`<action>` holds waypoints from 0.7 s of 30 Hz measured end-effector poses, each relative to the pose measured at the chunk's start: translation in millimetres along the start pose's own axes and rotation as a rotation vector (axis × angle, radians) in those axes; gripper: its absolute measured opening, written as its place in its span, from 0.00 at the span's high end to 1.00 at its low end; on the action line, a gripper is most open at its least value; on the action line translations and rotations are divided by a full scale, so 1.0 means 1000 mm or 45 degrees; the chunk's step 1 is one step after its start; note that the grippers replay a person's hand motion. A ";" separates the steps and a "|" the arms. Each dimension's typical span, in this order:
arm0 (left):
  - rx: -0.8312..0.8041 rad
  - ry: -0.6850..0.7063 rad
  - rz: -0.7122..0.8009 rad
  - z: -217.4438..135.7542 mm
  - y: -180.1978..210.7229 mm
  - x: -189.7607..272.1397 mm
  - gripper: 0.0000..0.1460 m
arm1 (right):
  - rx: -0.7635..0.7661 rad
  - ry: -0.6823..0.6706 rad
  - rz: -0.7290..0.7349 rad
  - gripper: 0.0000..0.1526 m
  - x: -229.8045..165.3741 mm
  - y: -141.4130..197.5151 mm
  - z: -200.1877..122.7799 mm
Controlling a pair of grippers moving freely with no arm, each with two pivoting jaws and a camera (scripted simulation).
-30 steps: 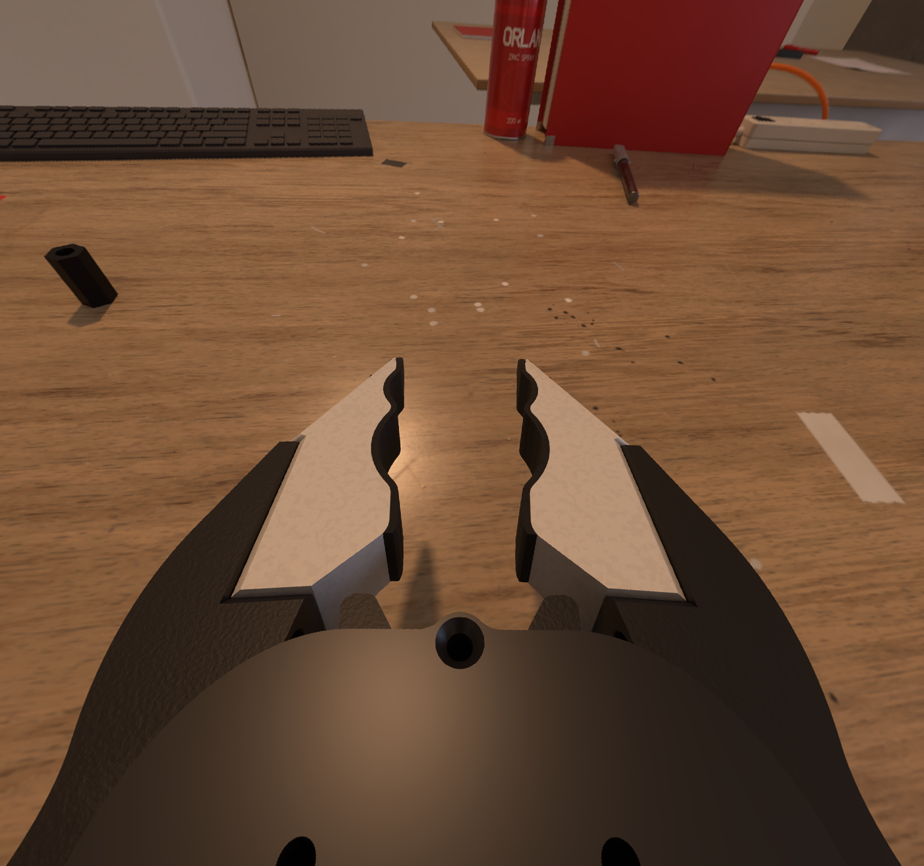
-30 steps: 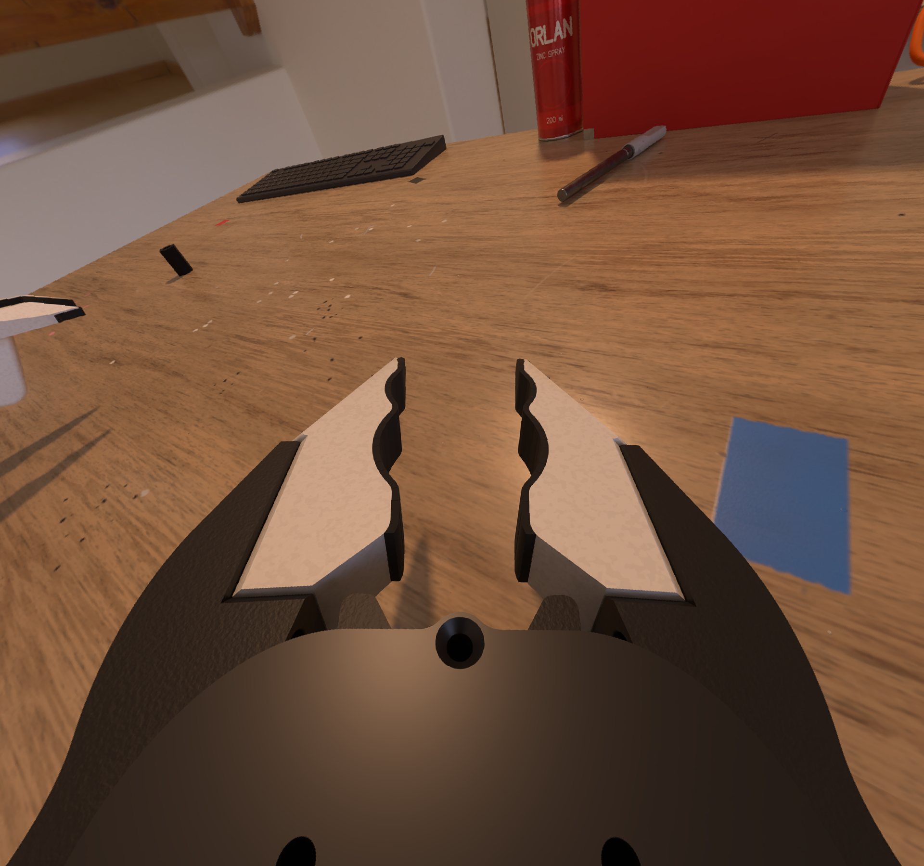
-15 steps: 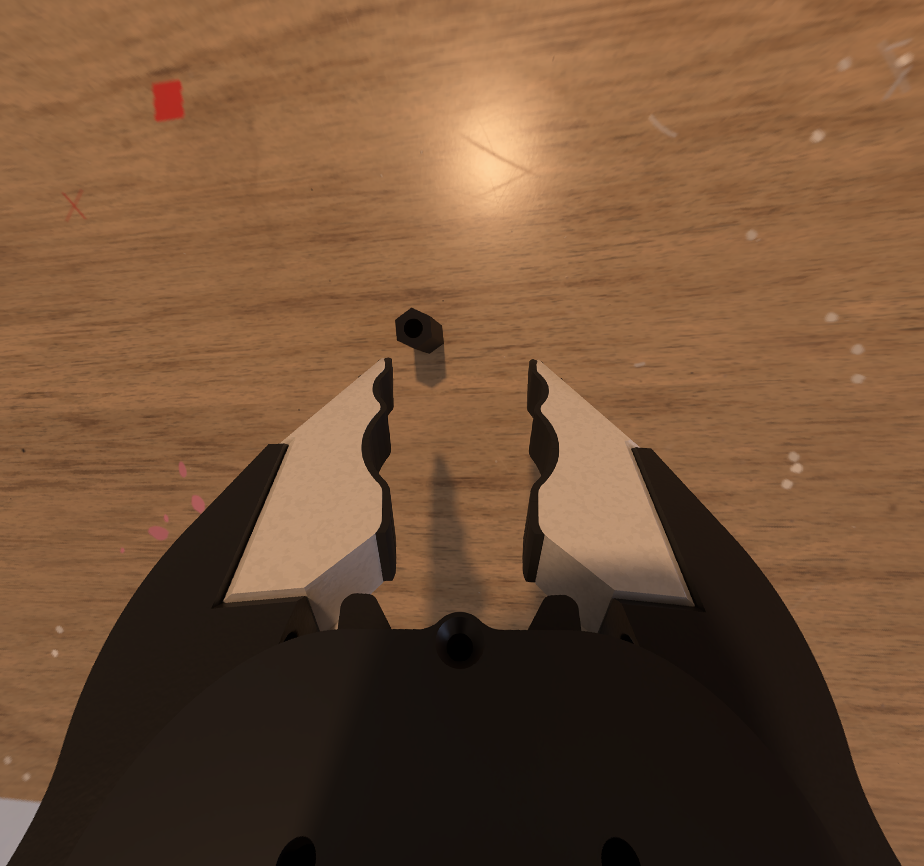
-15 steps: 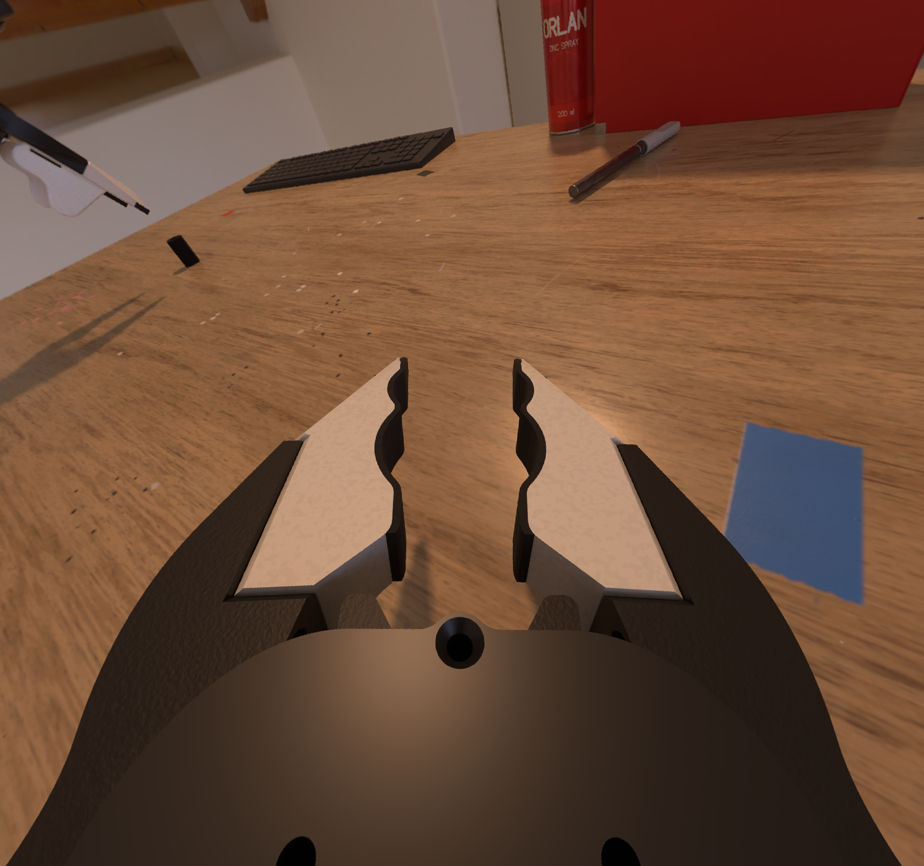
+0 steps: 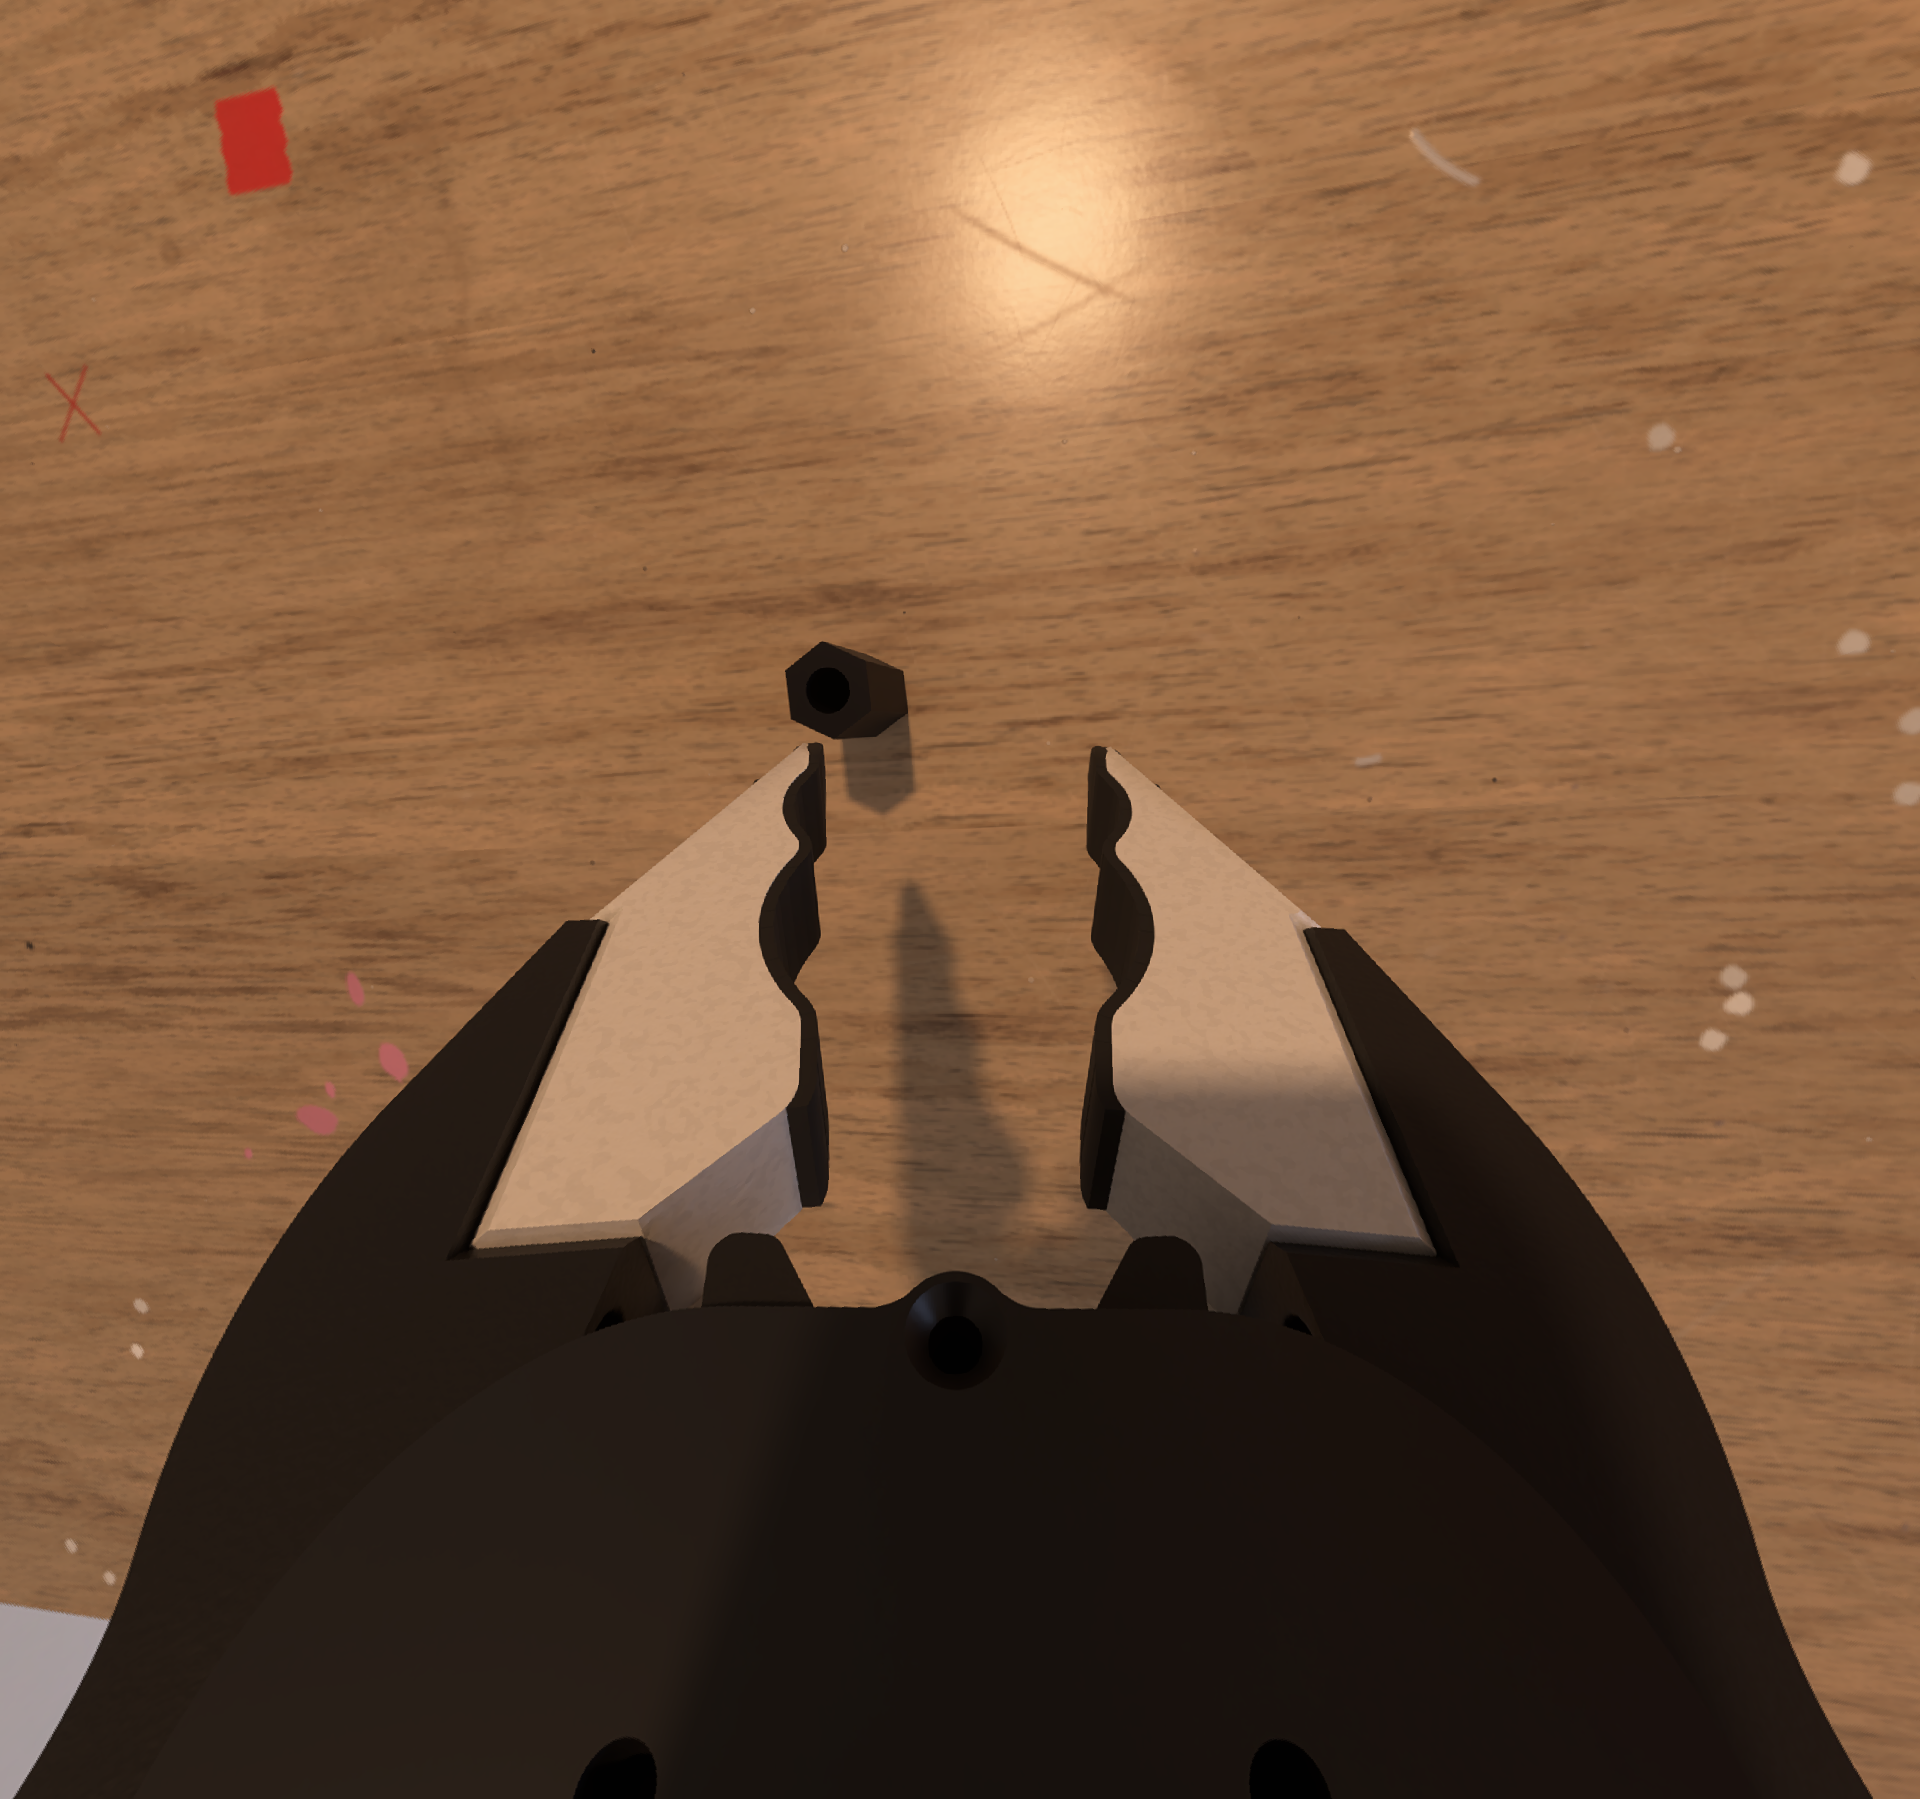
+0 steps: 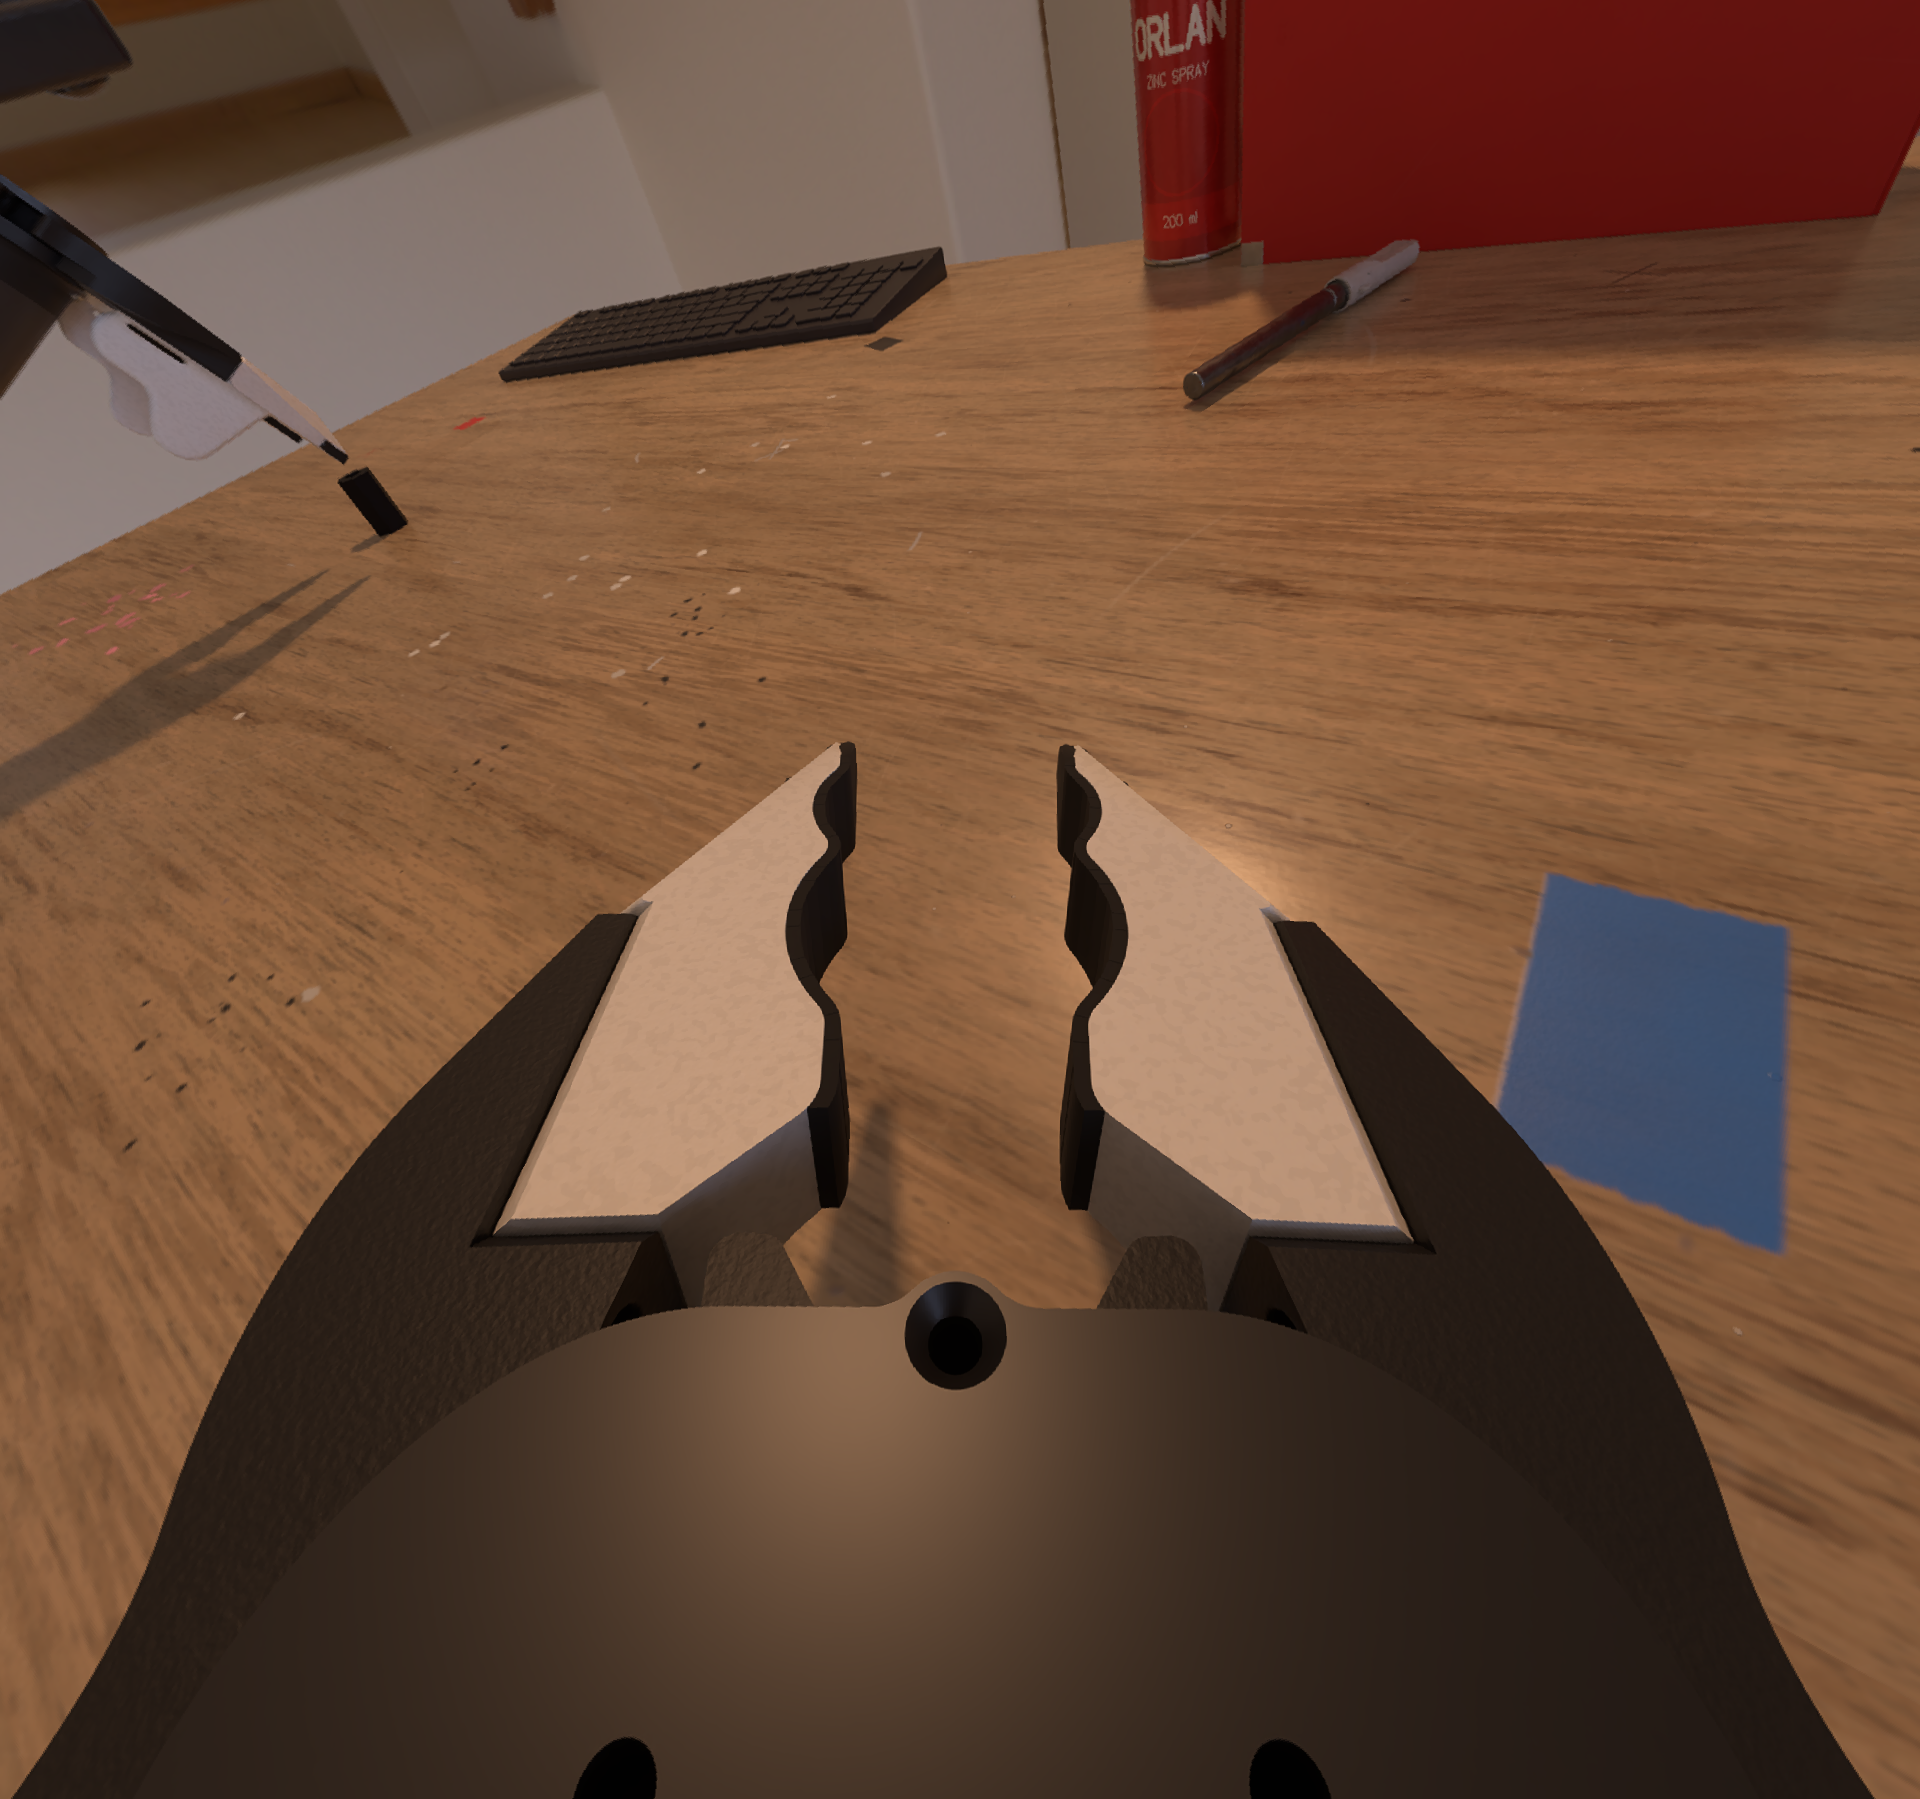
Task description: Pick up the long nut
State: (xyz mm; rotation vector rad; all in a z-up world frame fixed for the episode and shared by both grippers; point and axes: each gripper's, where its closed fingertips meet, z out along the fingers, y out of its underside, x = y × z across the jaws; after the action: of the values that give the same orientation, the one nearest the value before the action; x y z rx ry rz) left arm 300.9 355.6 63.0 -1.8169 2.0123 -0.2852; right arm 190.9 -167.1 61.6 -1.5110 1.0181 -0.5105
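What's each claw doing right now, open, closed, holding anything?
Left claw: open, empty, poised above the long nut, which stands on the table.
Right claw: open, empty, nothing between its fingers.

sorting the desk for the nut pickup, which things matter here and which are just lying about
For the job:
long nut
left gripper, open above it

Lying about:
keyboard
spray can
pen
red panel
blue patch
red patch

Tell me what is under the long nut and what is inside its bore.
The long nut stands tilted on bare wooden table, its shadow falling toward the left hand-held gripper. The contact patch under it is hidden. The bore looks dark; its contents cannot be seen.
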 end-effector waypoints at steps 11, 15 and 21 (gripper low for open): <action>-0.089 -0.025 -0.031 0.012 0.010 -0.018 0.66 | -0.020 0.001 -0.011 0.76 -0.002 0.004 0.003; -0.142 -0.071 -0.075 0.022 0.009 -0.021 0.67 | -0.023 0.001 -0.015 0.76 -0.002 0.004 0.003; -0.235 -0.167 -0.053 0.041 0.016 -0.025 0.68 | -0.024 -0.007 -0.008 0.77 -0.001 0.004 0.002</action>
State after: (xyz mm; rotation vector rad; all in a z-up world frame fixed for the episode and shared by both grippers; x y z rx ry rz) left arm 305.8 386.8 23.9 -1.9353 1.9672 0.0091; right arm 191.0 -165.0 57.9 -1.5320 1.0170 -0.5019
